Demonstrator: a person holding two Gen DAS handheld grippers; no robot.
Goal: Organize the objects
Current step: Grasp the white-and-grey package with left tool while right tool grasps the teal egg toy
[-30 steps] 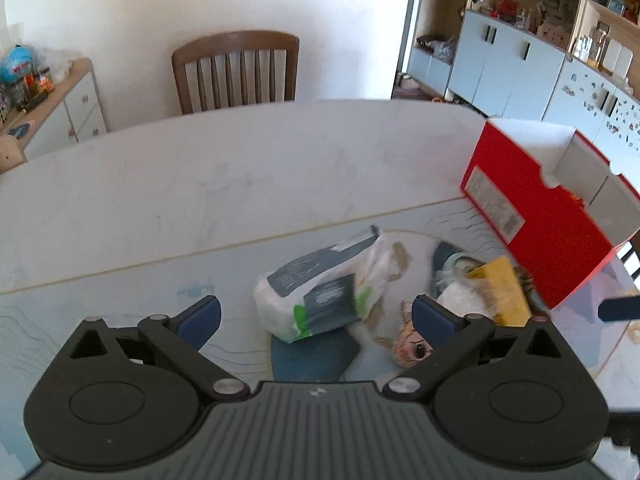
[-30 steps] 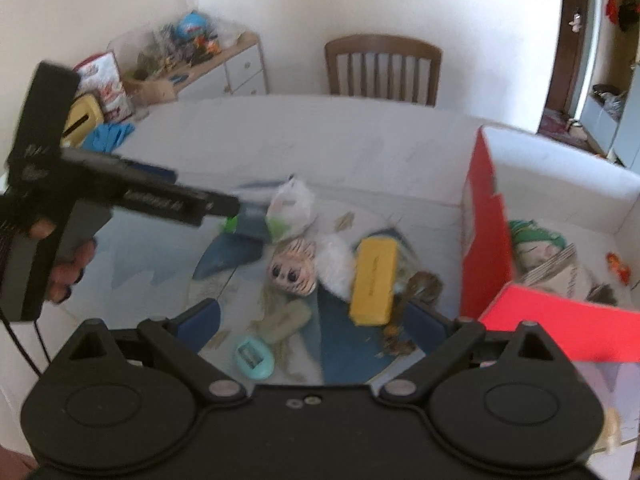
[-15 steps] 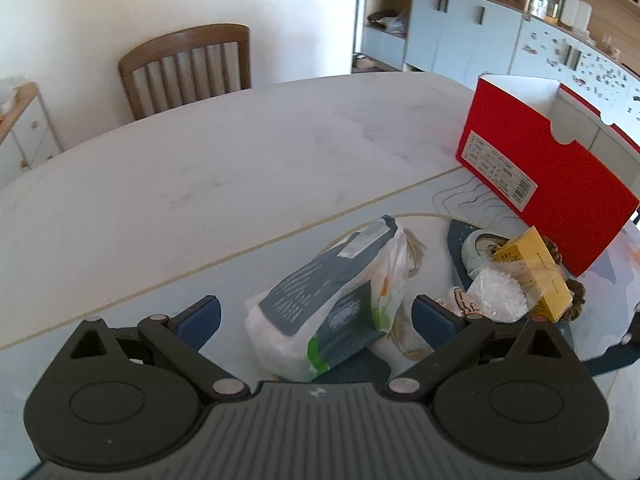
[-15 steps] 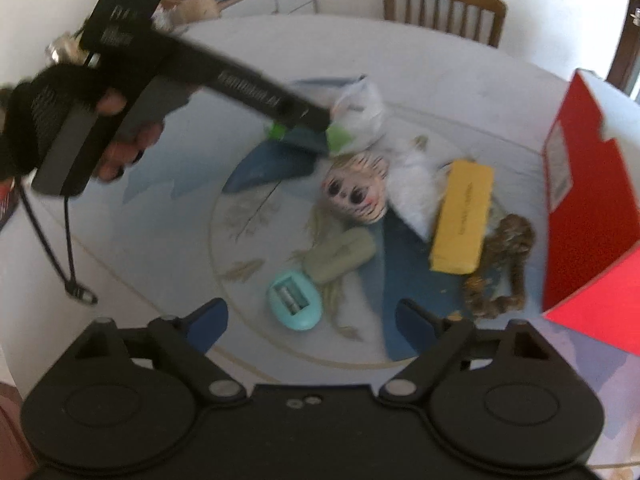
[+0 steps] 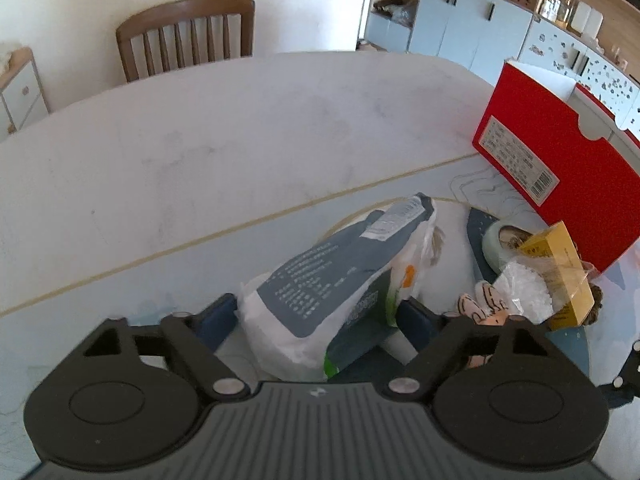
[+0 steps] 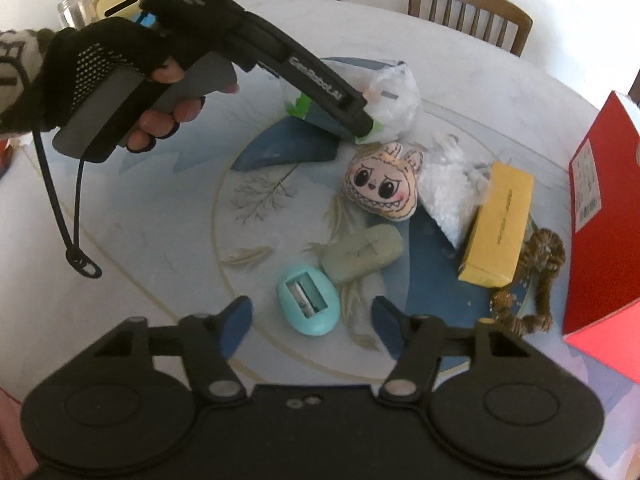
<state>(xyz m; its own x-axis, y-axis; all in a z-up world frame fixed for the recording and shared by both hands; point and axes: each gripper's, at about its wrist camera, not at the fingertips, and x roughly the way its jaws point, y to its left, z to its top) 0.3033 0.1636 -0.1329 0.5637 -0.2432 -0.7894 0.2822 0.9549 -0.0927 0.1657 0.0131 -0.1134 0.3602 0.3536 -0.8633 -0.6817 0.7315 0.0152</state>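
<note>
The left gripper (image 5: 316,316) has its jaws set on either side of a white-and-grey pack (image 5: 340,280), each blue pad against or just beside one flank of it; whether they press it cannot be told. In the right wrist view the same gripper (image 6: 360,120), held in a black-gloved hand (image 6: 108,76), reaches in from 10 o'clock and its tip meets the pack (image 6: 392,96) at about 12 o'clock of the cluster on the counter (image 6: 160,216).

The right gripper (image 6: 310,320) hangs wide open and holds nothing. A teal sharpener (image 6: 308,304) lies between its pads, apart from both. Just past it, toward 1 o'clock, lies a pale green mouse (image 6: 362,254), and beyond that a plush face (image 6: 382,186). At 2 o'clock of the sharpener a clear bag (image 6: 448,196) of white bits leans against a yellow box (image 6: 498,224), and a brown twisted cord (image 6: 536,280) lies between that box and the red box.

The red box (image 6: 600,216) stands at 3 o'clock, well apart from the right gripper. In the left wrist view it (image 5: 560,176) sits at 2 o'clock with a barcode label on its side; its inside is hidden in both views.
</note>
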